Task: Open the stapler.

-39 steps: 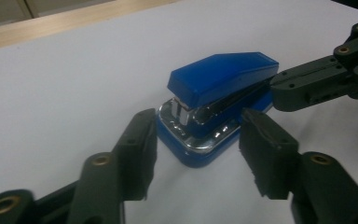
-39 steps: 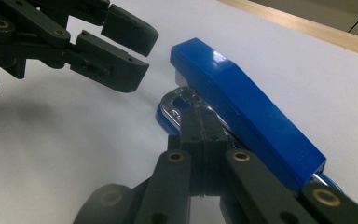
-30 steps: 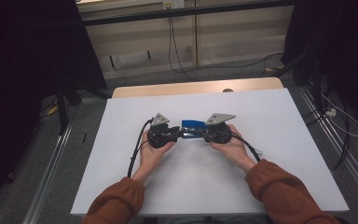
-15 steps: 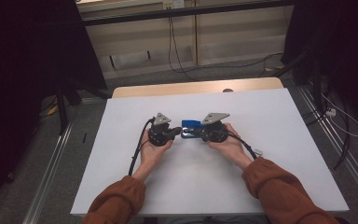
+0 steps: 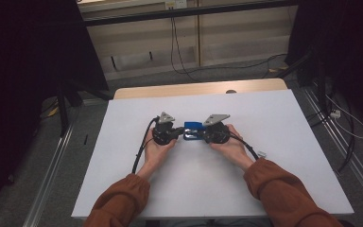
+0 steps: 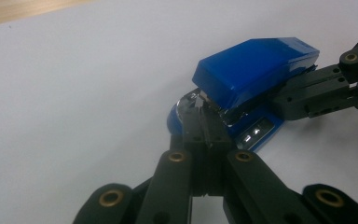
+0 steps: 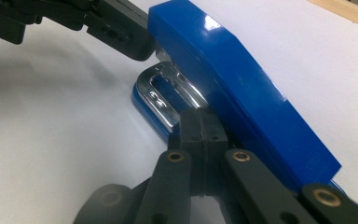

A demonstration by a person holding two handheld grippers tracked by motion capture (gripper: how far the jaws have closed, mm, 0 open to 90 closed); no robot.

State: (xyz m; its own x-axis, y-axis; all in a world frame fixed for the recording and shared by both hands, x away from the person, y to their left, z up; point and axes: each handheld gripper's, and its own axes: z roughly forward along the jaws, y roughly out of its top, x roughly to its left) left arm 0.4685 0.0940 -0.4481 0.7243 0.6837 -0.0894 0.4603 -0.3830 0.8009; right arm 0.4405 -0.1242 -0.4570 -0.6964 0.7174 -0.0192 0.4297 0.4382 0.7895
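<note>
1. My left gripper (image 6: 204, 122) has its jaws drawn fully together, with no gap between the pads. The tips are poked in at the stapler's (image 6: 256, 70) front end, against the bright metal just under the raised blue cover (image 6: 261, 60). I cannot tell whether a thin metal edge is pinched between the pads or the tips merely press on it.

2. My right gripper (image 7: 200, 123) is closed just as tightly. Its tips sit against the chrome rail (image 7: 165, 100), in the slot between the cover and the blue base (image 6: 261, 135). I read it as a wedge or brace there, not a grasp of the whole body.

3. Closed jaws make sense to me here. A narrow point fits under the cover, where open jaws would not.

4. The two grippers come at the stapler from opposite ends, so one can steady it while the other works on the metal. My guess is that I am opening it up or getting at the staple channel.

5. The stapler lies on the white table (image 5: 274, 123), near its middle and between my two hands. Its cover is tilted up off the base, which rests flat on the surface.

6. My left hand (image 5: 157, 150) and right hand (image 5: 230, 145) are low and close to the tabletop, which keeps such fine work steady. A cable (image 5: 141, 150) trails back from the left gripper along my forearm.
</note>
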